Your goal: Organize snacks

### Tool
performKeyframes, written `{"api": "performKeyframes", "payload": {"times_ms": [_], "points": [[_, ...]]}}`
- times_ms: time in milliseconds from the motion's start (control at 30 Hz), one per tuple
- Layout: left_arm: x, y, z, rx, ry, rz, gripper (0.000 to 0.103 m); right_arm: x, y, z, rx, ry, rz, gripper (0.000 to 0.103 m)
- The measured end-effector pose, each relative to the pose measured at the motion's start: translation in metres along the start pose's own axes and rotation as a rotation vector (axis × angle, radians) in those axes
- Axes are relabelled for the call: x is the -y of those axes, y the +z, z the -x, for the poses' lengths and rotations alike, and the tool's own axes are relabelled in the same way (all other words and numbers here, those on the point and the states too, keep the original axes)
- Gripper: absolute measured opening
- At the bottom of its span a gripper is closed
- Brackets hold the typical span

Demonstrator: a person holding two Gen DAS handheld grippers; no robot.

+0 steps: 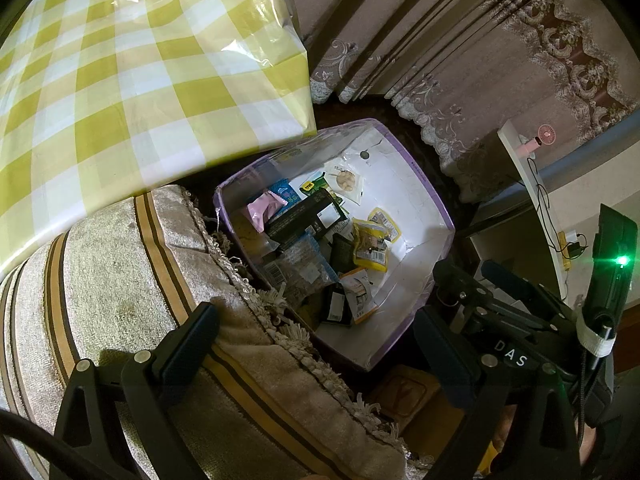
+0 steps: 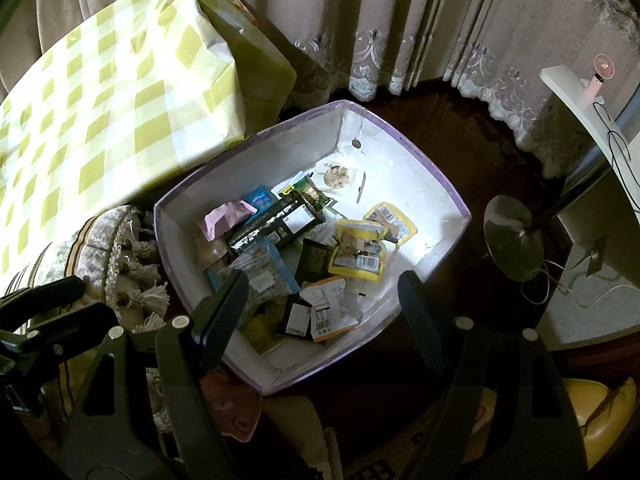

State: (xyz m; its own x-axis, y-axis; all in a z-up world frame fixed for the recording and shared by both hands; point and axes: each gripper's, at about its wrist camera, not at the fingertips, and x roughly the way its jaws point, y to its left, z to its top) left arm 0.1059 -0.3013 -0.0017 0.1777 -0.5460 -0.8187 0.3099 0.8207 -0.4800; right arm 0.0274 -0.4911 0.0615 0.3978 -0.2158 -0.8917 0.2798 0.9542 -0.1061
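Overhead, both grippers hang above a white box with a purple rim on the dark floor, beside a fringed striped cushion and a table under a yellow-check cloth. Snack packets lie heaped inside the box, mostly toward the cushion side: a long black packet, a pink wrapper, a blue-edged clear bag, two yellow pouches, a round-cracker packet near the far wall, an orange-trimmed white packet at the near edge. Far-right floor of the box is bare. Left gripper: jaws wide apart, nothing between them, held over the cushion edge and near box wall. Right gripper: jaws likewise spread, empty, framing the near end of the pile. Snacks already sit in the box, so the scene fits either a jumble waiting to be sorted or a box freshly filled; the pictures do not settle which. If a packet is to be picked, judgement: take the topmost loose piece, not a buried one; come down with fingers straddling a short edge; pinch on a flat seam so film does not slip; lift straight to avoid dragging neighbours. Crinkly foil likely slides; the box wall may catch a finger.
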Motion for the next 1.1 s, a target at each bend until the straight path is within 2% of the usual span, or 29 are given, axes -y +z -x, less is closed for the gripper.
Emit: {"api": "performKeyframes", "payload": {"times_ms": [1100], "points": [[-0.0007,0.0003,-0.0013,-0.001,-0.001,-0.001,0.100,0.0005,0.0003,-0.0027,-0.003,0.000,-0.001,0.079]]}}
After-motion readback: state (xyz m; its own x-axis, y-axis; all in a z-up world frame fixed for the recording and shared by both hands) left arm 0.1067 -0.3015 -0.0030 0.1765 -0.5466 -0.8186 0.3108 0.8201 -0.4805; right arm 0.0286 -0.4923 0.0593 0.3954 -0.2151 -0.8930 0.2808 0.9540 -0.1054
